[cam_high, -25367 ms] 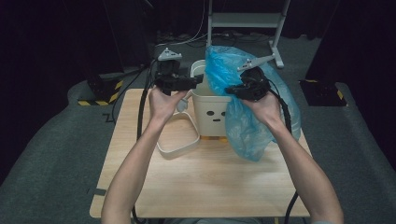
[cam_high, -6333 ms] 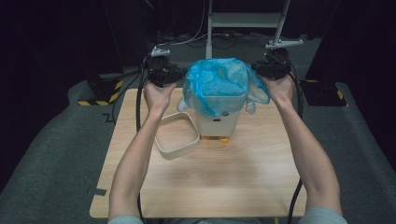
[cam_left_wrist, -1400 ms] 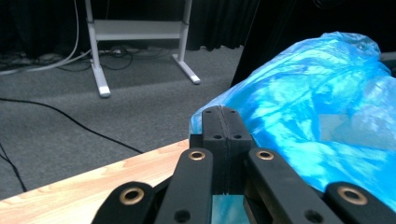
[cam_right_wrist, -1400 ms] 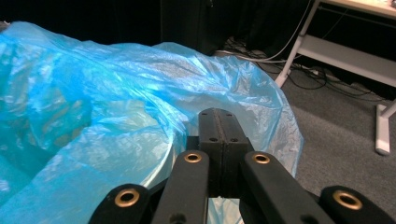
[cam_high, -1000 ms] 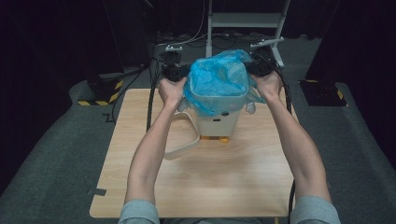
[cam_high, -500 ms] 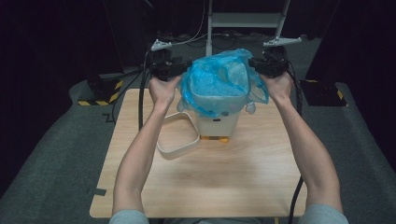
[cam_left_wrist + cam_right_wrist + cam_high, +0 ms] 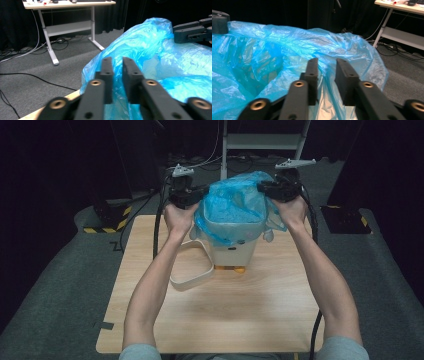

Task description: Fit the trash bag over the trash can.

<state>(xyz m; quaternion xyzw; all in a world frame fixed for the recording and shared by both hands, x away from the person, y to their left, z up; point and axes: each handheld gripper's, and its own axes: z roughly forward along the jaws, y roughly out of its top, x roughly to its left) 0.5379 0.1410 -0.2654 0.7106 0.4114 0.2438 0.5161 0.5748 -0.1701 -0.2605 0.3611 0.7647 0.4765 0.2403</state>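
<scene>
Evidently the lining step: both grippers, left [image 7: 196,196] and right [image 7: 266,188], pinch the crinkled blue plastic bag [image 7: 231,209] over the cream bin [image 7: 233,251] near the wooden table's [image 7: 250,320] far edge, and next its rim needs tugging down evenly.

On the table [image 7: 240,315] the bin [image 7: 234,247] stands toward the far edge, near the middle. The bag [image 7: 235,207] sits in the bin, its rim folded over the outside all round. Just left of the bin, touching its base, the ring-shaped lid frame [image 7: 191,265] lies flat on the table. The left gripper [image 7: 192,195] is at the bag's left edge, the right gripper [image 7: 275,190] at its right edge, bin between them. Behind the table, across the floor, stands a desk [image 7: 70,3], with cables [image 7: 15,53] on the floor under it.
</scene>
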